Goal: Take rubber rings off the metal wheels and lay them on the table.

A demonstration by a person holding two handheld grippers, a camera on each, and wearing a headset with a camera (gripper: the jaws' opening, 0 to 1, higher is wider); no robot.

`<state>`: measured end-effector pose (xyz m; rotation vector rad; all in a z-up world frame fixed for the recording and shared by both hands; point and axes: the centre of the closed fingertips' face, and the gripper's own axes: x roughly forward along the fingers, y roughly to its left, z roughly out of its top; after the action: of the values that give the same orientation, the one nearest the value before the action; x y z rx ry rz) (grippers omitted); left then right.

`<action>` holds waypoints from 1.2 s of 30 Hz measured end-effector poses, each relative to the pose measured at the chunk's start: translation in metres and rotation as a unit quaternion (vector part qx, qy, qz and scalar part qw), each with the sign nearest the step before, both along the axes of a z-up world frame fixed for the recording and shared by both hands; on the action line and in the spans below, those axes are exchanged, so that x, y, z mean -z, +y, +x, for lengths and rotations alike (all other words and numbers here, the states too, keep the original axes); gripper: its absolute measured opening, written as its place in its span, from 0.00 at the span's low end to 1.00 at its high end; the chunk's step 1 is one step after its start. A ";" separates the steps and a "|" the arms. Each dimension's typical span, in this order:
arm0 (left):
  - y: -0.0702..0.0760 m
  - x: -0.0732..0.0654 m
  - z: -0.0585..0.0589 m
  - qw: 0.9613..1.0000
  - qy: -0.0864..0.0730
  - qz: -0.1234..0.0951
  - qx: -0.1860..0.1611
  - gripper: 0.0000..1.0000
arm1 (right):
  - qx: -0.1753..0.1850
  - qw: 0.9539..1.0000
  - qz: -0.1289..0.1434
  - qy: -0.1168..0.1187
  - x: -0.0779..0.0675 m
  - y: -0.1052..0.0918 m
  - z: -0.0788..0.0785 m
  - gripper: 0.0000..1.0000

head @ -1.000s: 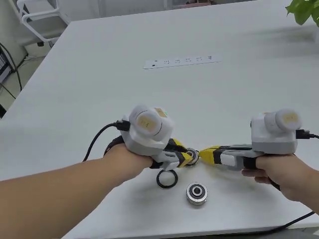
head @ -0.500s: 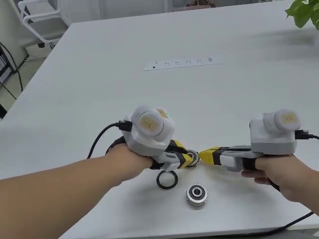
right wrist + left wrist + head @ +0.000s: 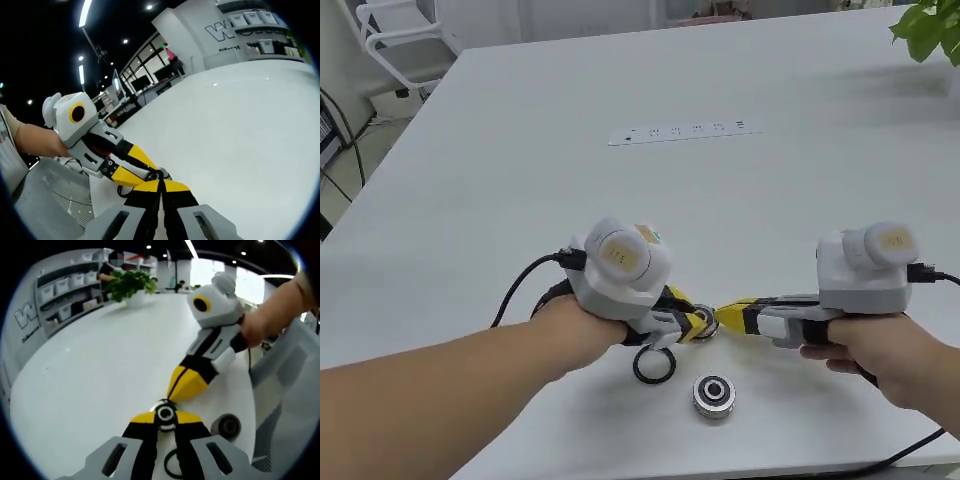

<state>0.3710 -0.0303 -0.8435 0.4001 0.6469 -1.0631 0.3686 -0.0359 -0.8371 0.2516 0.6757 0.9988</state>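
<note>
No shift — left gripper (image 3: 698, 322) tight on round metal wheel (image 3: 165, 413), right gripper (image 3: 722, 316) closed on its rubber ring (image 3: 156, 174).

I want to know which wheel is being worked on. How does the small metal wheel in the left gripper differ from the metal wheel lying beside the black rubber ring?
The small metal wheel is clamped in the left gripper, seemingly off the table; the lying metal wheel rests flat on it, untouched. The right gripper, shut, meets the clamped wheel; nothing touches the lying one. Both are small and round.
</note>
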 end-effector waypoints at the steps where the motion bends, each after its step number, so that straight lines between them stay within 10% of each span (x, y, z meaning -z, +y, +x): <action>1: 0.000 0.000 0.000 1.000 0.000 0.000 0.000 0.13 | 0.000 1.000 0.000 0.000 0.000 0.000 0.000 0.00; 12: 0.000 0.000 0.000 1.000 0.000 0.001 -0.005 0.13 | -0.012 1.000 0.008 -0.004 -0.002 0.007 -0.001 0.00; 16: 0.000 0.000 0.000 1.000 -0.002 0.001 -0.004 0.13 | -0.029 0.998 0.056 -0.002 -0.019 0.019 -0.006 0.00; 36: 0.000 -0.003 -0.002 1.000 -0.004 0.000 0.004 0.15 | -0.004 1.000 0.012 0.000 -0.005 0.003 -0.001 0.00</action>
<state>0.3690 -0.0299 -0.8409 0.4080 0.6385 -1.0687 0.3679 -0.0332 -0.8318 0.2701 0.6645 1.0162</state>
